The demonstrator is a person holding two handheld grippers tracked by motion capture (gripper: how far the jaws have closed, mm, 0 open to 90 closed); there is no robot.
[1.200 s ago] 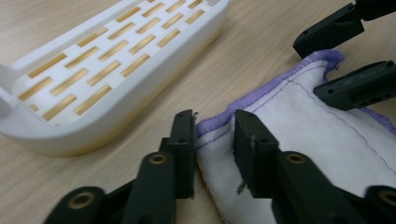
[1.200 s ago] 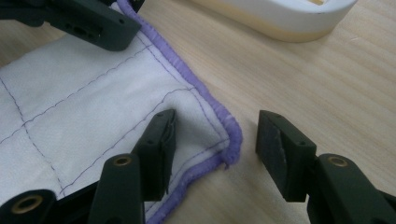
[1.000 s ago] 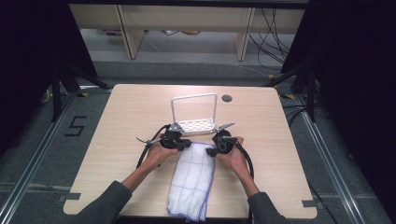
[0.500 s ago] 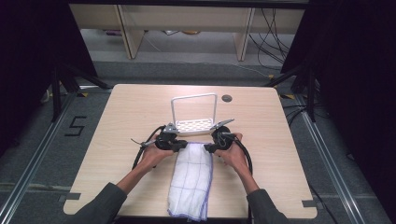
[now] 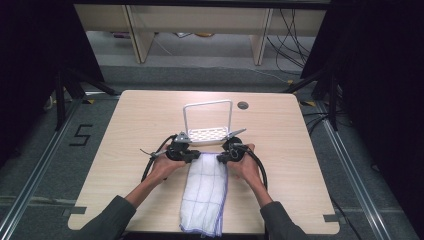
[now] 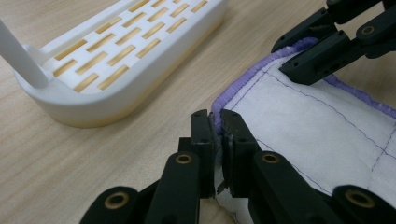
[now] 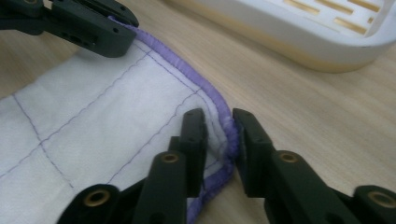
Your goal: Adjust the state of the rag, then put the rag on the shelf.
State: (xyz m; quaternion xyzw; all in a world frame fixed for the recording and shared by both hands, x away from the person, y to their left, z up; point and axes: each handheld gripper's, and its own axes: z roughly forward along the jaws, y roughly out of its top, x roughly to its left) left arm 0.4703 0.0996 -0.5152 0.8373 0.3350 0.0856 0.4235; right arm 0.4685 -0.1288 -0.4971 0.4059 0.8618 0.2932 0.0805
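Fingers first: the left gripper (image 6: 215, 135) is pinched tight on the near-left corner of the white cloth (image 5: 205, 192), and the right gripper (image 7: 219, 140) has its jaws around the other corner's purple hem, maybe not fully closed. The table (image 5: 125, 130) sits under everything, the cloth trails back from both grippers toward the person, and the white slotted rack (image 5: 209, 134) is just beyond the fingertips.

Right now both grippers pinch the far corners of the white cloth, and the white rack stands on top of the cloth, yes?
Not quite: the rack stands on bare table just beyond the cloth, apart from it, as the high view shows. The rest holds.
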